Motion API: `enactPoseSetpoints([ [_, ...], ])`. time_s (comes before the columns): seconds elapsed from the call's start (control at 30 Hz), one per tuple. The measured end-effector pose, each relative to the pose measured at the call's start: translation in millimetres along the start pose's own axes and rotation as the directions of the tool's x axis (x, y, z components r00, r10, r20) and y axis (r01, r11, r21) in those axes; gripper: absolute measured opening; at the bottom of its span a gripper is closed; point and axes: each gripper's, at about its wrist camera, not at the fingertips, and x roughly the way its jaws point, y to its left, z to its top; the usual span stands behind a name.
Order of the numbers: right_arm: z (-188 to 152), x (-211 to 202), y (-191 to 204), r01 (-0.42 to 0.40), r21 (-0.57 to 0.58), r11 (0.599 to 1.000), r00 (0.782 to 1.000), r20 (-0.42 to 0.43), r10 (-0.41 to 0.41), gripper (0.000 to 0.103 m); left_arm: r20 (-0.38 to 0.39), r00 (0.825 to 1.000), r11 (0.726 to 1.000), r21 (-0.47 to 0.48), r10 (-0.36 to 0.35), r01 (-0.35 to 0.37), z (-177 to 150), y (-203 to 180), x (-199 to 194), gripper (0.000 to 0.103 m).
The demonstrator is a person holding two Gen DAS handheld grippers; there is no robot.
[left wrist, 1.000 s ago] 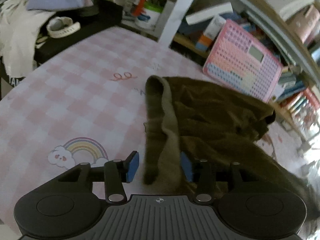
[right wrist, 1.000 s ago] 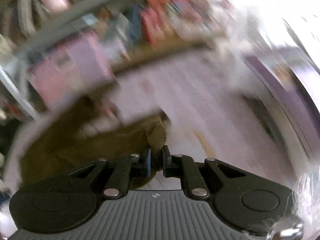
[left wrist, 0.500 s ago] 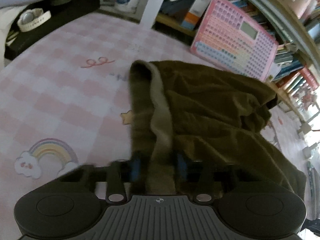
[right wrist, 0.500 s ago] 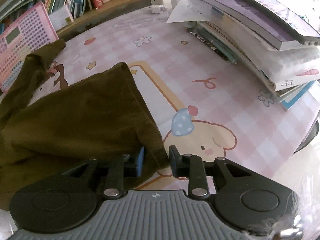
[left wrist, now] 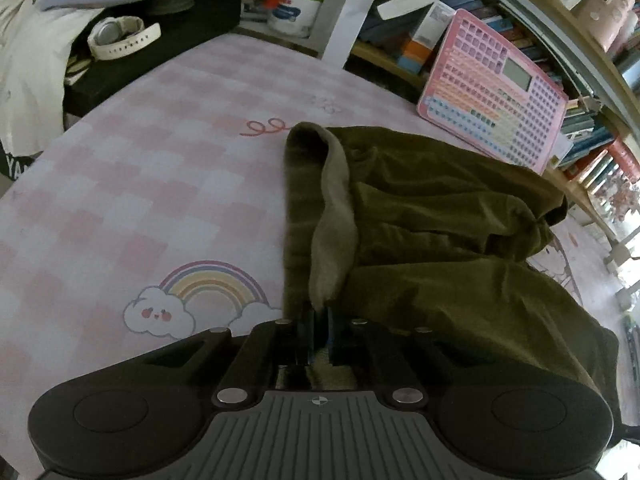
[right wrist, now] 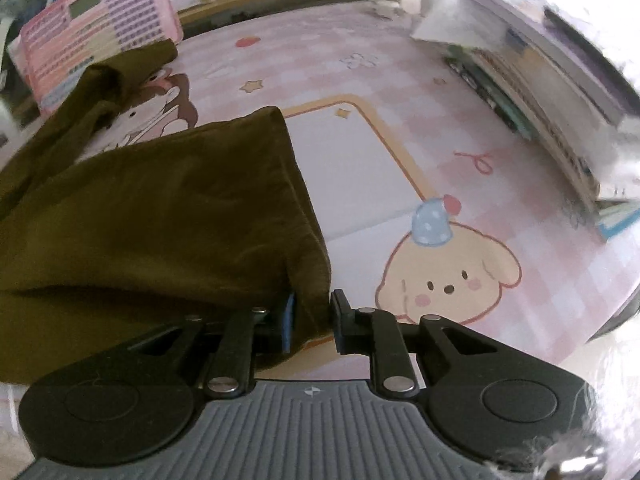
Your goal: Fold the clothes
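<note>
I am early in the fold, by my reading: the olive-brown garment [left wrist: 448, 232] lies rumpled on the pink checked mat [left wrist: 132, 184], bunched and creased toward the pink keyboard-style board [left wrist: 494, 92] behind it, and no tidy fold shows anywhere on it yet. My left gripper [left wrist: 318, 322] has its jaws closing, nearly together, on the garment's ribbed band [left wrist: 334, 216], whose paler inner side is turned up; the cloth sits pinched between the pads. My right gripper [right wrist: 312, 312] is also closing, its jaws narrow, with the garment's near corner hem [right wrist: 310, 280] between them; the cloth fills the gap and looks gripped, though I cannot be sure how firmly. So both ends of the near edge seem taken up, which I judge to be the grasp before the first fold; still left are lifting that edge, carrying it over toward the board, smoothing the wrinkled far part, and any further folds. As for writing, little can be read. White letters that look like "YA" [left wrist: 12, 162] show on dark cloth at the mat's far left edge, cut off by the frame. The white tub [left wrist: 296, 12] beyond the mat carries a red and blue label too small to read, and the spines of the stacked books [right wrist: 532, 92] to the garment's right are too blurred.
</note>
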Motion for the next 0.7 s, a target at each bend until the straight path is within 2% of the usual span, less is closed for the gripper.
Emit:
enactPoseSetpoints([
  [0.2,-3.2,-3.8,-3.7,0.009,-0.001,1.000,1.000,0.008,-0.009,0.018,0.003,1.000,0.999,0.037,0.028,-0.028,4.1,-4.8,-4.8,0.016],
  [0.23,-4.7,-5.7,-5.6,0.017,0.005,1.000,1.000,0.006,-0.017,0.020,0.013,0.999,0.999,0.036,0.033,-0.034,6.0,-5.0,-9.2,0.018],
  [0.27,-6.3,-7.9,-7.4,0.027,0.012,1.000,1.000,0.004,-0.027,0.026,0.036,0.998,0.998,0.039,0.046,-0.047,9.0,-6.9,-15.3,0.020],
  [0.33,-1.9,-8.3,-4.4,0.044,0.033,0.998,0.999,0.013,-0.045,0.030,0.096,0.994,0.997,0.055,0.043,-0.049,16.4,-13.4,-26.8,0.034],
  [0.43,3.0,-24.1,-12.1,0.039,0.051,0.998,0.997,0.064,-0.042,0.037,0.151,0.989,0.997,0.076,-0.005,-0.007,25.0,-26.9,-36.9,0.041],
  [0.5,5.2,-37.0,-15.5,0.025,0.054,0.998,0.994,0.101,-0.030,0.042,0.151,0.987,0.995,0.089,-0.058,0.045,26.1,-38.5,-35.5,0.045],
  [0.53,5.6,-43.3,-15.4,0.012,0.052,0.999,0.993,0.119,-0.018,0.043,0.148,0.985,0.993,0.096,-0.084,0.070,25.7,-44.9,-33.5,0.048],
  [0.67,7.3,-54.4,0.0,-0.054,0.033,0.998,0.985,0.164,0.048,0.048,0.095,0.985,0.983,0.127,-0.145,0.132,13.3,-71.1,-16.4,0.048],
  [0.7,0.0,-63.1,-9.2,-0.069,0.023,0.997,0.984,0.168,0.064,0.048,0.079,0.985,0.980,0.137,-0.154,0.142,9.4,-77.0,-12.6,0.048],
])
